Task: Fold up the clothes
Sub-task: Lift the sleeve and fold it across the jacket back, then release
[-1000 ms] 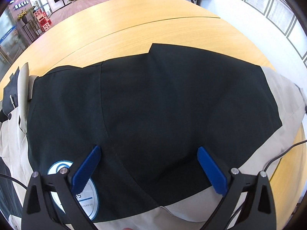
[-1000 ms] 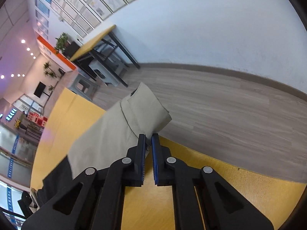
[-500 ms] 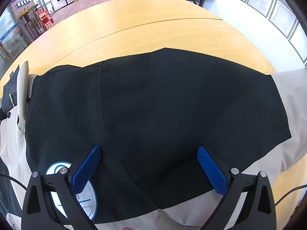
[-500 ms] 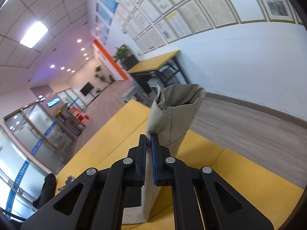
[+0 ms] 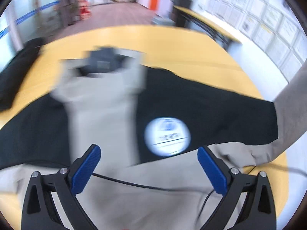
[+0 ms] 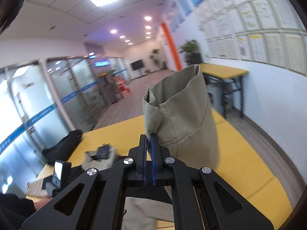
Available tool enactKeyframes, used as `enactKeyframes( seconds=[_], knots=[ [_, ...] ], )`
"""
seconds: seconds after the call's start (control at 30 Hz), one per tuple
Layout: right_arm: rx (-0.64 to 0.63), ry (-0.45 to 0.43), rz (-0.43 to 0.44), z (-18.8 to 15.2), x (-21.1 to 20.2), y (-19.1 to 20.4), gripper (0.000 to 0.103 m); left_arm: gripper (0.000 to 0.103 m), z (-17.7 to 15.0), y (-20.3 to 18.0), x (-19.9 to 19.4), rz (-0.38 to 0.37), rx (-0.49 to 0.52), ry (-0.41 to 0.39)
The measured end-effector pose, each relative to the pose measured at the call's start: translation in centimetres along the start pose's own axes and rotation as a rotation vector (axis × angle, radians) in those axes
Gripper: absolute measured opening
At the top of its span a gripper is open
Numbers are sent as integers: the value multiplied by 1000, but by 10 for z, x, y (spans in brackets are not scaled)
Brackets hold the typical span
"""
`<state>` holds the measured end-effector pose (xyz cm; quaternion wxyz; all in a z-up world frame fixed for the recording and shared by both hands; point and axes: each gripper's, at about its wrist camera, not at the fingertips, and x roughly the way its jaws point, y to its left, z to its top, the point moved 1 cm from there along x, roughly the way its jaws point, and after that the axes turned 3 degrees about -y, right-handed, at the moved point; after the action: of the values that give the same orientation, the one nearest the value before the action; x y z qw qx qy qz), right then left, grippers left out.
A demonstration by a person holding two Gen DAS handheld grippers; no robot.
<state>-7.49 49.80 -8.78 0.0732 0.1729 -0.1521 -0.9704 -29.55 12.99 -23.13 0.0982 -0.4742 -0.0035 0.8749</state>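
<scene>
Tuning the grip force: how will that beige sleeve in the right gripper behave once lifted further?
Probably floppy: the beige sleeve creases and sags around the right gripper, whose jaws are shut on it. Likely light, since a narrow pinch holds it above the table. Its cuff gapes open, so it may swing or twist.

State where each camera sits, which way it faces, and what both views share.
Left wrist: behind the open left gripper, looking down at the black-and-beige jacket on the yellow table.
Right wrist: behind the right gripper, shut on the lifted beige sleeve, facing the hallway.
Shared: jacket, table, sleeve.
</scene>
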Motion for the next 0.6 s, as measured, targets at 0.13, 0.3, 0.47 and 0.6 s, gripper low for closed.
enactKeyframes(
  seconds=[0.13, 0.3, 0.47, 0.6],
  knots=[
    [-96, 30, 130, -8, 33, 97, 4, 103, -19, 99, -91, 106, -63, -80],
    [-210, 99, 250, -60, 83, 221, 4, 103, -50, 202, -166, 207, -150, -135],
    [-275, 225, 337, -164, 154, 324, 3, 103, -79, 279, -186, 289, -183, -123],
    [-370, 365, 393, -264, 192, 392, 3, 103, -104, 318, -185, 290, -217, -98]
  ],
)
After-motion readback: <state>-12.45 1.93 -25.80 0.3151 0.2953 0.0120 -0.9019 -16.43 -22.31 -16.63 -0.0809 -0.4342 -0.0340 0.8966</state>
